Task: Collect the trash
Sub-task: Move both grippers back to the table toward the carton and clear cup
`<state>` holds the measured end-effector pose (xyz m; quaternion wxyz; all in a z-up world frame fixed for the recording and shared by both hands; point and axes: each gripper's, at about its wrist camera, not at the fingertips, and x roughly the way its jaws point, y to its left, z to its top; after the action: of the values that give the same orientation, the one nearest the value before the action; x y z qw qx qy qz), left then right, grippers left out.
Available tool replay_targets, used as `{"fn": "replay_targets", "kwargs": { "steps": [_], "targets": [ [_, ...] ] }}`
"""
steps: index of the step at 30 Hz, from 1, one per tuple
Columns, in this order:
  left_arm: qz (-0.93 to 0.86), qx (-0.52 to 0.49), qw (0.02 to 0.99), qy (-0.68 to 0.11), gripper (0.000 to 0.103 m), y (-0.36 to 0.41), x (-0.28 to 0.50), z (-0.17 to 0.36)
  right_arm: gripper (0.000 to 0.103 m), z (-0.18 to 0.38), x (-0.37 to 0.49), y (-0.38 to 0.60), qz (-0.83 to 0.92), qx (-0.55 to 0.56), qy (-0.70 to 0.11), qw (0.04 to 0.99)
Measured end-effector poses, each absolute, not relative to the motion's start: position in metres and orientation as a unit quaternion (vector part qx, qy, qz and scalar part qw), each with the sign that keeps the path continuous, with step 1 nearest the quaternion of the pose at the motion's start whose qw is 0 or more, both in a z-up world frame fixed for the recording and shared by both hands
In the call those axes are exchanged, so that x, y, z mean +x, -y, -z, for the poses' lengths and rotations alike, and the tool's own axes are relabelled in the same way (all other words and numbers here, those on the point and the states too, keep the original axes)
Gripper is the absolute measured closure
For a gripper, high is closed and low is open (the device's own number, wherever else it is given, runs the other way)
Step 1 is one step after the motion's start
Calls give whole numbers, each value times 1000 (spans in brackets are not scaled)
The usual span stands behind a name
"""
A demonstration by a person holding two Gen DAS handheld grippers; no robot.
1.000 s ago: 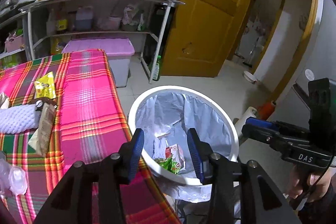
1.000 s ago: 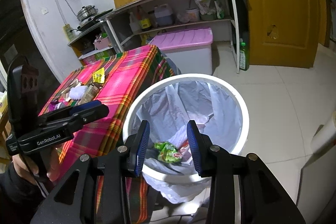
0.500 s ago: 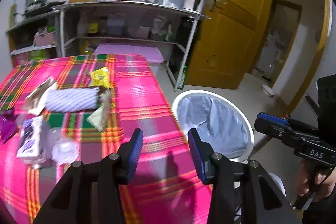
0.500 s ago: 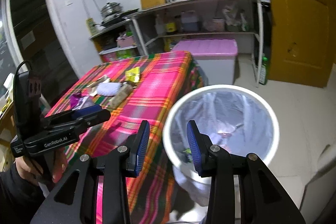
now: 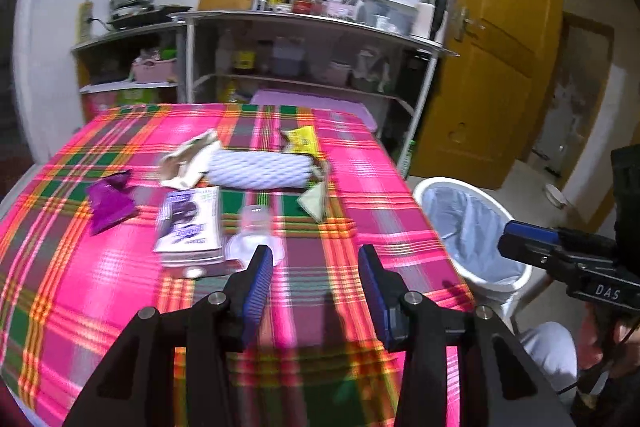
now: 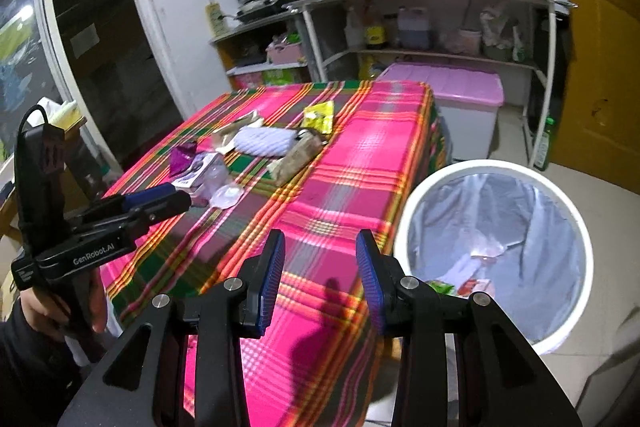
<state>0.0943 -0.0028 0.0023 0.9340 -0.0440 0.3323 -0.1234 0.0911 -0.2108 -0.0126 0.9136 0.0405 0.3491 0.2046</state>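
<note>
Left wrist view: left gripper (image 5: 316,275) and right gripper (image 6: 320,267) jaws apart, empty. Clear plastic cup (image 5: 256,227) mid-worktop (image 5: 360,187) looks light, crushable; pinch its rim.

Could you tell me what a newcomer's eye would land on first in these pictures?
First, the bright pink plaid tablecloth filling the middle of both views, with a cluster of litter scattered towards its far end. Next, the white bin on the floor beside the table, lined with a pale bag and holding a few wrappers.
</note>
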Motion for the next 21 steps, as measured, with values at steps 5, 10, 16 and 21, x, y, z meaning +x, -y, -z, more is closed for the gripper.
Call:
{"fn": "replay_targets", "kwargs": {
  "steps": [5,10,16,21],
  "targets": [
    [87,-54,936,-336,59,-25,96,1,65,9,99,187,-222,17,-351,909],
    [60,-68,937,-338,59,-50,102,4,65,5,109,159,-246,-8,-350,904],
    [41,-73,938,-336,59,-69,103,5,65,6,128,124,-269,-30,-358,894],
    [34,-76,937,-339,59,-81,102,7,65,15,146,97,-286,-40,-373,882]
  ]
}}
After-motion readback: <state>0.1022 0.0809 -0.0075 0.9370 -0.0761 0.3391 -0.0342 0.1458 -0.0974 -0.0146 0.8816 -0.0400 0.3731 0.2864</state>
